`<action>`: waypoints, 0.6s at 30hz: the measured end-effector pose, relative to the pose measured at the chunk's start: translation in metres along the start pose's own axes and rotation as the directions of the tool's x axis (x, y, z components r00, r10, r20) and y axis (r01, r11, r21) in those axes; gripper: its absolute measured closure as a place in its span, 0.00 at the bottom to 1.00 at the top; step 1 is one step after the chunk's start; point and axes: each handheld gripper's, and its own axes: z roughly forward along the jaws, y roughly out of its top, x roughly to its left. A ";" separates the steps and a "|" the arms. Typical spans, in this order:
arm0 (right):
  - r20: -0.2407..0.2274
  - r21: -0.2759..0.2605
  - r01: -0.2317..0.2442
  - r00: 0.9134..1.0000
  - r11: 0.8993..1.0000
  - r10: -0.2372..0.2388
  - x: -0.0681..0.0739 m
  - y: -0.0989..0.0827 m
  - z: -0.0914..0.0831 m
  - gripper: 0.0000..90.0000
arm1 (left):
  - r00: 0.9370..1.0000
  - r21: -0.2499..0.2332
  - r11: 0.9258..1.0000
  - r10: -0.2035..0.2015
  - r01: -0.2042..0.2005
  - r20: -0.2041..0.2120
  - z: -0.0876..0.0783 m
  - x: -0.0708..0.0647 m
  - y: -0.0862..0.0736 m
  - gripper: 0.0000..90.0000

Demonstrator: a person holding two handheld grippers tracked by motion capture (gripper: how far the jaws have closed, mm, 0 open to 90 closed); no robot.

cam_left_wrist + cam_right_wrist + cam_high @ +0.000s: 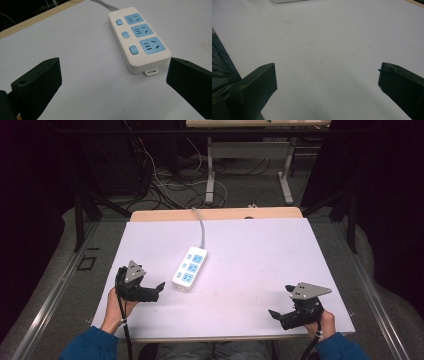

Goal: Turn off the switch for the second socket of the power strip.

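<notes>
A white power strip (190, 268) with three blue sockets and three blue switches lies left of centre on the white table top (260, 255). Its grey cable (201, 227) runs off the far edge. My left gripper (156, 292) rests on the table just left of the strip's near end, open and holding nothing. In the left gripper view the strip (138, 40) lies ahead and slightly right of the left gripper (113, 68), whose jaws stand wide apart. My right gripper (281, 301) sits near the front right corner, open over bare table (327, 37), with nothing in the right gripper (327, 72).
The wooden table edge (215, 214) shows at the back. Beyond it are a desk frame (247, 165) and tangled cables (170, 185) on the floor. Metal rails (55, 290) run along both sides. Dark cloth (220, 67) shows at the left of the right gripper view.
</notes>
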 end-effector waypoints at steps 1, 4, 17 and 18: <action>0.001 0.000 0.000 1.000 1.000 0.000 0.000 0.000 0.000 0.01 | 1.000 0.000 1.000 -0.003 0.003 0.002 0.001 0.000 0.001 0.00; 0.000 0.000 0.000 1.000 1.000 0.000 0.000 0.000 0.000 0.01 | 1.000 0.003 1.000 -0.004 0.004 0.006 0.003 0.001 0.003 0.00; 0.000 0.009 0.005 1.000 1.000 -0.005 0.000 0.000 0.000 0.01 | 1.000 0.005 1.000 -0.003 0.003 0.003 0.016 0.004 0.013 0.00; 0.000 0.009 0.005 1.000 1.000 -0.005 0.000 0.000 0.000 0.01 | 1.000 0.009 1.000 -0.003 0.003 0.005 0.017 0.004 0.014 0.00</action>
